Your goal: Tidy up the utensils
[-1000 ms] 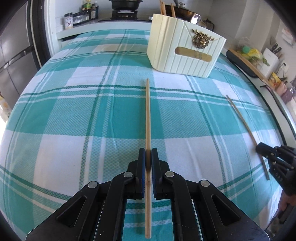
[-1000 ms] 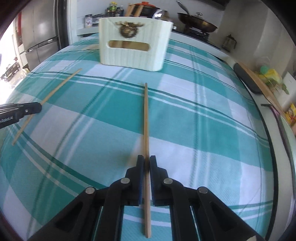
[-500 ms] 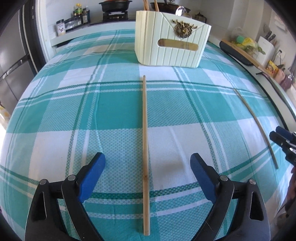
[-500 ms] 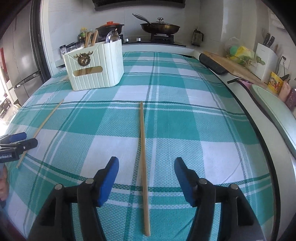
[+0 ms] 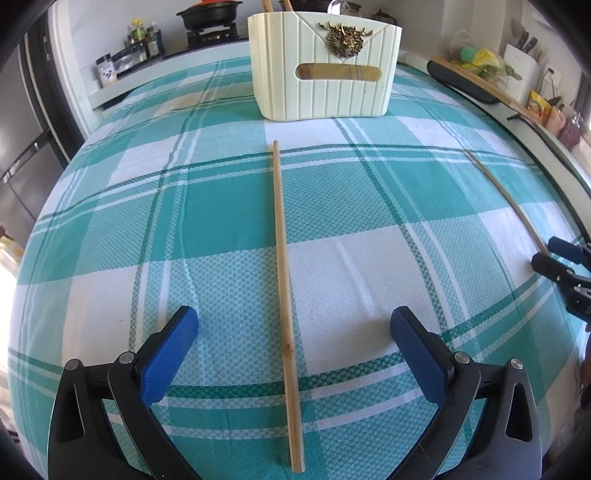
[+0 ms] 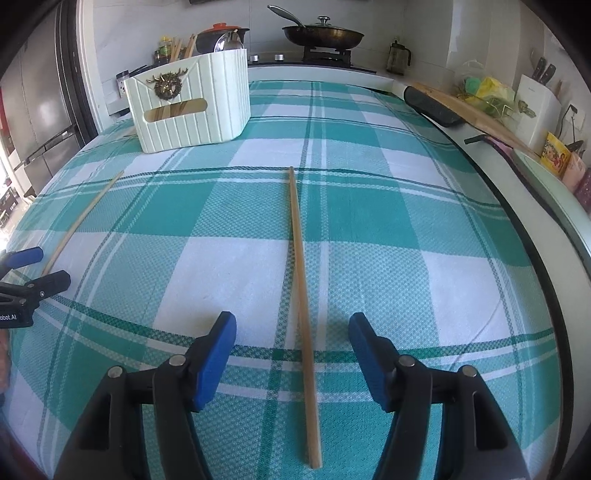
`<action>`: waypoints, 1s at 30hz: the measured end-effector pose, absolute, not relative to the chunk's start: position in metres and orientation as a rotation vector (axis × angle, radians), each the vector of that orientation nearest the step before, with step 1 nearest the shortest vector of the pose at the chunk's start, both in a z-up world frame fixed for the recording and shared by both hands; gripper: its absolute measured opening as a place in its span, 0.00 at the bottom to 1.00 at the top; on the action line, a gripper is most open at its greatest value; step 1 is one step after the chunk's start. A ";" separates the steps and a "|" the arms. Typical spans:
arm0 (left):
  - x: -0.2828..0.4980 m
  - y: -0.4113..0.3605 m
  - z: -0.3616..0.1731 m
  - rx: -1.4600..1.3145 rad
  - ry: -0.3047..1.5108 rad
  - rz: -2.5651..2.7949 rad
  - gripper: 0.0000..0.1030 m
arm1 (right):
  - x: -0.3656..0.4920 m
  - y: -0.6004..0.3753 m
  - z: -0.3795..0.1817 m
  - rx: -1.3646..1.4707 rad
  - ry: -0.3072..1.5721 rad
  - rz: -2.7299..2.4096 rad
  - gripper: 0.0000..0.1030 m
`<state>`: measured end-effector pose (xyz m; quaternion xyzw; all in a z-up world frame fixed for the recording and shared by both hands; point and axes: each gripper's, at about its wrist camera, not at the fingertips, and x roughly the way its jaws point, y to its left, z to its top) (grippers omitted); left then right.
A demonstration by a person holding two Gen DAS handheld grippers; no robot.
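Observation:
One wooden chopstick [image 5: 282, 258] lies on the teal checked cloth, pointing at the cream utensil holder [image 5: 325, 96]. My left gripper [image 5: 294, 317] straddles its near part, jaws opening wide, pads clear of it. A second chopstick [image 6: 301, 277] lies flat between the opening jaws of my right gripper [image 6: 291, 321], also untouched. The holder [image 6: 192, 114] stands at the back left in the right wrist view, with chopsticks and a spoon sticking out. Each view shows the other chopstick [image 5: 506, 195] [image 6: 79, 221] and the other gripper [image 5: 554, 258] [image 6: 33, 269] at its edge.
The checked cloth [image 6: 369, 206] covers the whole table. Behind it run a counter with a stove, a frying pan [image 6: 321, 35], a pot and bottles. A cutting board [image 6: 465, 107] and knife block stand along the right. A fridge [image 6: 40, 99] is at the left.
Both grippers were shut on their chopsticks; both have opened, and the chopsticks now lie loose on the cloth. Both hands have rolled and shifted a little, so the holder sits differently in each view.

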<state>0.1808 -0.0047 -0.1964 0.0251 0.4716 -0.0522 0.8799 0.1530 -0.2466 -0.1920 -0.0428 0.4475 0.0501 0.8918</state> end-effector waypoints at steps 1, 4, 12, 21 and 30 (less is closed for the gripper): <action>0.181 -0.005 -0.196 0.053 0.982 -0.109 1.00 | 0.153 -0.246 -0.192 -0.091 0.923 0.106 0.65; 0.181 -0.005 -0.196 0.053 0.982 -0.109 1.00 | 0.152 -0.246 -0.193 -0.090 0.913 0.107 0.65; 0.180 -0.004 -0.197 0.052 0.983 -0.109 1.00 | 0.152 -0.247 -0.193 -0.088 0.914 0.110 0.66; 0.206 0.009 -0.171 0.045 1.035 -0.224 0.99 | 0.188 -0.257 -0.178 -0.079 1.064 0.216 0.65; 0.280 -0.008 -0.184 0.157 1.106 -0.267 0.23 | 0.284 -0.236 -0.184 -0.141 1.140 0.251 0.06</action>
